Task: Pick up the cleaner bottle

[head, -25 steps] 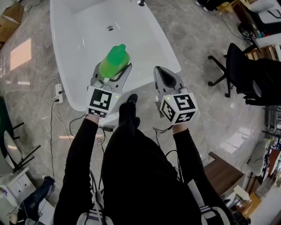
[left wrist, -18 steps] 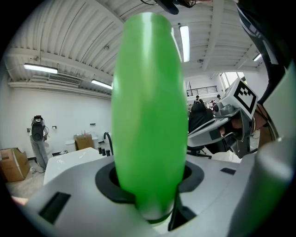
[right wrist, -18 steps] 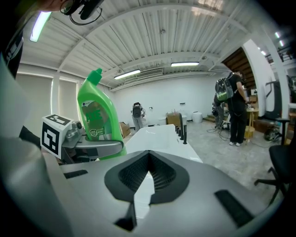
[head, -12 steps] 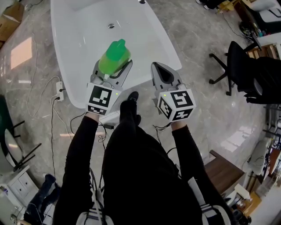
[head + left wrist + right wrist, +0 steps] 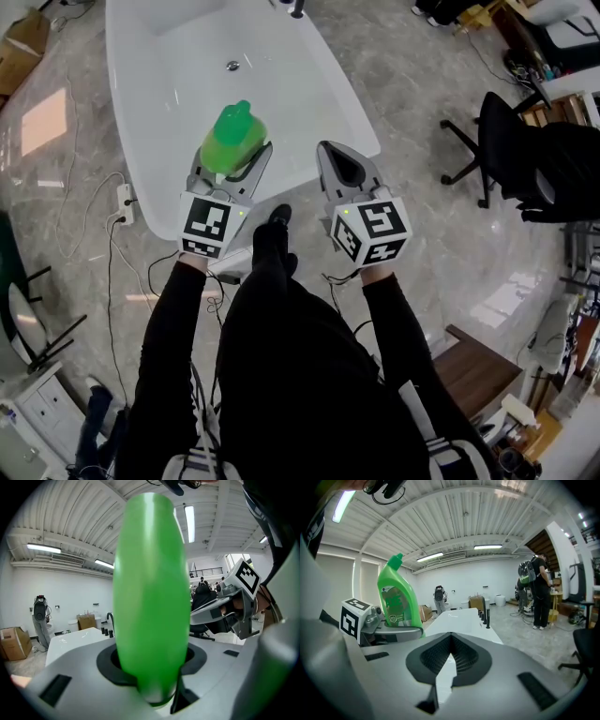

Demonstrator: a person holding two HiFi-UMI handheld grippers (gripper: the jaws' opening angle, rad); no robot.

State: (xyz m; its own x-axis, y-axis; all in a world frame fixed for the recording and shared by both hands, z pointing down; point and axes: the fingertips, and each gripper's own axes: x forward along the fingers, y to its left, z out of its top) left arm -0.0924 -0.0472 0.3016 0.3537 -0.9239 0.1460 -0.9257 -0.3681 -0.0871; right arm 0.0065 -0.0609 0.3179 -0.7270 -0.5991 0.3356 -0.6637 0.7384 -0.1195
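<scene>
The green cleaner bottle [image 5: 228, 138] stands upright between the jaws of my left gripper [image 5: 233, 156], which is shut on its body and holds it in the air over the near rim of the white bathtub [image 5: 169, 56]. In the left gripper view the bottle [image 5: 150, 597] fills the middle, with its base hidden between the pads. My right gripper [image 5: 332, 150] hangs beside it to the right, shut and with nothing in it. In the right gripper view the bottle [image 5: 396, 602] shows at the left, label and cap visible.
The tub has a drain [image 5: 232, 65] and a dark faucet [image 5: 298, 7] at its far end. A black office chair [image 5: 497, 141] stands to the right on the marble floor. A power strip [image 5: 125, 199] and cables lie left of the tub. A person [image 5: 539, 588] stands far off.
The left gripper keeps its hold on the bottle. Both grippers sit slightly further left in the head view; nothing was taken or let go.
</scene>
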